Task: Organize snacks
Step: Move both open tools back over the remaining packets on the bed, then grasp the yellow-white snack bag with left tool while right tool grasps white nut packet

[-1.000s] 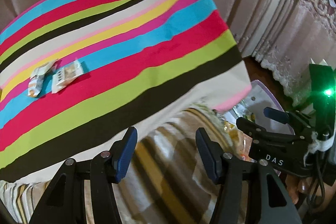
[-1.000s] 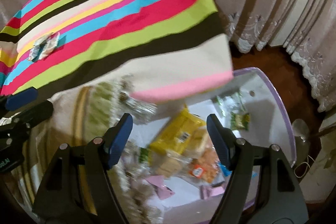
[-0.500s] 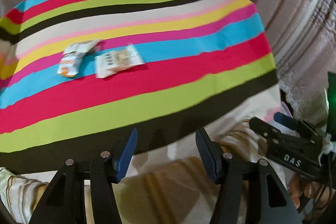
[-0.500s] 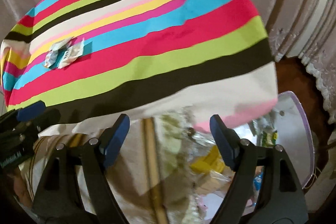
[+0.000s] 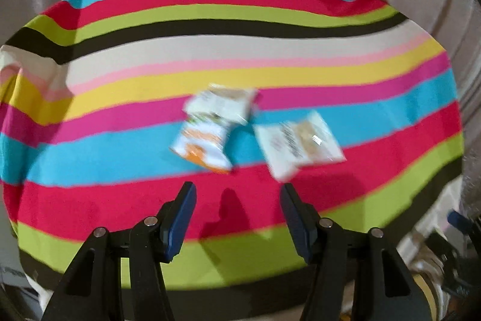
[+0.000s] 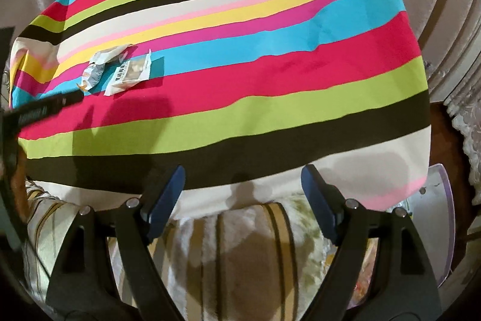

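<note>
left gripper (image 5: pixel 237 208): jaws apart, nothing between them, over the red stripe just short of the packets
right gripper (image 6: pixel 242 191): jaws have just been opening, nothing between them, over the table's near edge
snack packets (image 5: pixel 210 128): three, close together on the striped tablecloth (image 6: pixel 270 74), blue and pink bands
tray (image 6: pixel 439 230): lilac, low right, beside the table

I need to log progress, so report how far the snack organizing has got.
Done: nothing visibly sorted. Three snack packets lie loose on the striped cloth. In hand: nothing; the left gripper is open just short of them, and the right gripper is open and empty, farther back. Left: picking up and placing every packet.
</note>
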Demonstrator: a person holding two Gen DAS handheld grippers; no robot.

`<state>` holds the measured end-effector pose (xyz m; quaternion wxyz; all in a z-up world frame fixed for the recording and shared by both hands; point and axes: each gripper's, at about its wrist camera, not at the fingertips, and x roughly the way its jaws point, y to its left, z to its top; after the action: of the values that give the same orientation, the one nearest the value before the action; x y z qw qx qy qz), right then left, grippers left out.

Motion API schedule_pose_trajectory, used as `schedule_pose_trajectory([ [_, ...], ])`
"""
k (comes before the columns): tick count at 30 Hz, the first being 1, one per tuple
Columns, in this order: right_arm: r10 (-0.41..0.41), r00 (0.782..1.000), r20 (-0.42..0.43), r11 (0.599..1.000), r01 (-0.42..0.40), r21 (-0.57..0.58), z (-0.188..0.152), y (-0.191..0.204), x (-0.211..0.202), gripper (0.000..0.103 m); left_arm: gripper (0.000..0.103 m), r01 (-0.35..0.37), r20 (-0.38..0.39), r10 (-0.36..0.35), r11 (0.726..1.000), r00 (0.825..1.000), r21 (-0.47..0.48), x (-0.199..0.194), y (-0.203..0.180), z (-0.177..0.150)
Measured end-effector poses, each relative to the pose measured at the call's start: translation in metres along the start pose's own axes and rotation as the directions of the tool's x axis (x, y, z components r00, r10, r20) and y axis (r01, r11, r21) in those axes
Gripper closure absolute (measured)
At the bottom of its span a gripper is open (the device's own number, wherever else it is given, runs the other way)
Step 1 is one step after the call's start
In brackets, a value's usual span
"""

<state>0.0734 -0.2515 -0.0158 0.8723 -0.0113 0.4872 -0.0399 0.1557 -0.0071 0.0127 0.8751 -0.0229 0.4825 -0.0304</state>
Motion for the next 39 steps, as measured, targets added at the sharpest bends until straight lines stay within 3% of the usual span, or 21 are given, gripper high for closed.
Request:
schedule_pose_trajectory([
  [8, 0.023, 1.000, 0.015, 0.998, -0.022, -0.064, 0.015, 0.017, 0.004, 0.020, 0.044, -0.027, -0.040, 0.027, 1.000, 0.999, -0.005, 0.038, 0.032, 0.032],
  [14, 0.046, 0.997, 0.065, 0.953, -0.024, -0.302, 0.044, 0.052, 0.011, 0.010, 0.046, 0.016, -0.074, -0.012, 0.998, 0.997, 0.053, 0.062, 0.027, 0.038],
  [15, 0.054, 0.996, 0.069, 0.937, -0.027, -0.348, 0.051, 0.059, 0.014, 0.010, 0.054, 0.017, -0.078, -0.013, 0.998, 0.997, 0.060, 0.065, 0.027, 0.038],
  [20, 0.093, 0.991, 0.091, 0.843, -0.030, -0.537, 0.077, 0.090, 0.030, 0.010, 0.056, 0.029, -0.074, -0.024, 0.997, 0.997, 0.065, 0.064, 0.029, 0.034],
  [22, 0.107, 0.991, 0.082, 0.792, -0.035, -0.609, 0.086, 0.103, 0.040, 0.010, 0.056, 0.029, -0.073, -0.025, 0.998, 0.997, 0.060, 0.062, 0.029, 0.030],
  [26, 0.168, 0.984, 0.059, 0.651, -0.066, -0.756, 0.094, 0.132, 0.057, 0.010, 0.057, 0.038, -0.075, -0.035, 0.999, 0.997, 0.036, 0.051, 0.035, 0.017],
  [32, 0.210, 0.977, -0.017, 0.504, -0.123, -0.855, 0.107, 0.157, 0.078, 0.010, 0.057, 0.040, -0.071, -0.041, 0.999, 0.997, -0.018, 0.034, 0.046, -0.003],
  [36, 0.209, 0.974, -0.086, 0.442, -0.173, -0.880, 0.110, 0.168, 0.094, 0.010, 0.057, 0.032, -0.059, -0.035, 0.999, 0.998, -0.044, 0.025, 0.050, -0.009],
  [39, 0.215, 0.967, -0.135, 0.436, -0.219, -0.873, 0.113, 0.173, 0.107, 0.010, 0.057, 0.034, -0.052, -0.036, 0.998, 0.998, -0.050, 0.021, 0.049, -0.011],
])
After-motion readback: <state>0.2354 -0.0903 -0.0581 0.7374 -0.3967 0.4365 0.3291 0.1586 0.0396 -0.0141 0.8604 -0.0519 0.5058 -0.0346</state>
